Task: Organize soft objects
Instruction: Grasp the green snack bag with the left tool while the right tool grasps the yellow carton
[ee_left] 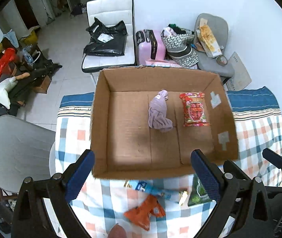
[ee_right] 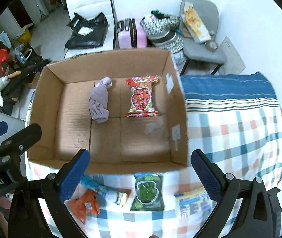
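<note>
An open cardboard box [ee_left: 100,123] [ee_right: 47,109] stands on a checked tablecloth. Inside it lie a crumpled purple cloth [ee_left: 159,112] [ee_right: 99,101] and, to its right, a red snack packet [ee_left: 194,109] [ee_right: 142,99]. My left gripper [ee_left: 143,175] is open and empty, hovering above the box's near rim. My right gripper [ee_right: 141,174] is also open and empty over the near rim. On the cloth in front of the box lie an orange packet [ee_left: 147,212] [ee_right: 85,203], a blue packet [ee_left: 152,190] [ee_right: 101,188], a green packet [ee_left: 198,193] [ee_right: 147,193] and a yellow-blue packet [ee_right: 194,201].
The tablecloth [ee_right: 236,130] stretches wide to the right of the box. Behind the box stand a white chair [ee_left: 109,8] with a black bag, a pink suitcase [ee_left: 151,43] and a grey chair [ee_left: 214,59] piled with things. A grey chair back [ee_left: 20,144] is at the left.
</note>
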A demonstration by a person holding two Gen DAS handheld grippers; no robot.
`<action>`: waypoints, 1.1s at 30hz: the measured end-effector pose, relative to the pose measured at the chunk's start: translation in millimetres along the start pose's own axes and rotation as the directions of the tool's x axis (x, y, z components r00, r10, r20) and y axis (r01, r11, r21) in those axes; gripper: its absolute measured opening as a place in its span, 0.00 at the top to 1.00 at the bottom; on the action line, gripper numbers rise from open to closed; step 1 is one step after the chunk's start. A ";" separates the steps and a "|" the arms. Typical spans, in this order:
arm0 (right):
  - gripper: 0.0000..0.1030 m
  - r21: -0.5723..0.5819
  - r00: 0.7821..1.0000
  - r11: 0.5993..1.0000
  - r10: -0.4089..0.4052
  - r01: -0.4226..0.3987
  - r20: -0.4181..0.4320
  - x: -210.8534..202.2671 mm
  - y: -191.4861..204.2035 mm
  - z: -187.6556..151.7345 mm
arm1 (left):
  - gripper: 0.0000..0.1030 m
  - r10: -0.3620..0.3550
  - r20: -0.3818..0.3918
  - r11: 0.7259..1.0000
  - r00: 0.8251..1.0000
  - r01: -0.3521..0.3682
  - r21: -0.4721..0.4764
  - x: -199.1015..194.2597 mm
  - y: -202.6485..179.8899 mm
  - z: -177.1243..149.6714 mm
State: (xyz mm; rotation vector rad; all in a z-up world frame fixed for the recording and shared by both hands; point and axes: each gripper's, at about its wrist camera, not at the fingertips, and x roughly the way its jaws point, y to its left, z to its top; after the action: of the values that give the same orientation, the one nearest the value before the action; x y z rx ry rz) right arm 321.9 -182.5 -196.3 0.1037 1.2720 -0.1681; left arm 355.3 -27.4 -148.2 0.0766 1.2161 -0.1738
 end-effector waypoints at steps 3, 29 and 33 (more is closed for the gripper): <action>0.00 -0.013 1.000 1.000 0.012 -0.012 0.020 -23.9 -3.3 -13.5 | 0.04 0.012 0.031 1.000 0.999 -0.012 0.004 -22.3 -5.3 -14.2; 0.00 0.501 0.922 0.865 0.226 -0.041 -0.315 90.8 -192.0 -158.2 | 0.04 0.034 -0.205 0.990 0.978 -0.061 -0.128 57.3 -57.7 -125.1; 0.00 0.638 0.886 0.769 0.329 -0.049 -0.328 130.3 -202.6 -166.8 | 0.04 0.032 -0.238 0.993 0.971 -0.058 -0.104 75.5 -74.5 -121.7</action>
State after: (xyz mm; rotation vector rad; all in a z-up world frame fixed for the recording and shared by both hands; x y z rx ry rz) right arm 165.0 -362.1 -366.5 0.8856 1.5904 -0.3966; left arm 255.0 -89.2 -258.6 0.0291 1.4578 -0.0581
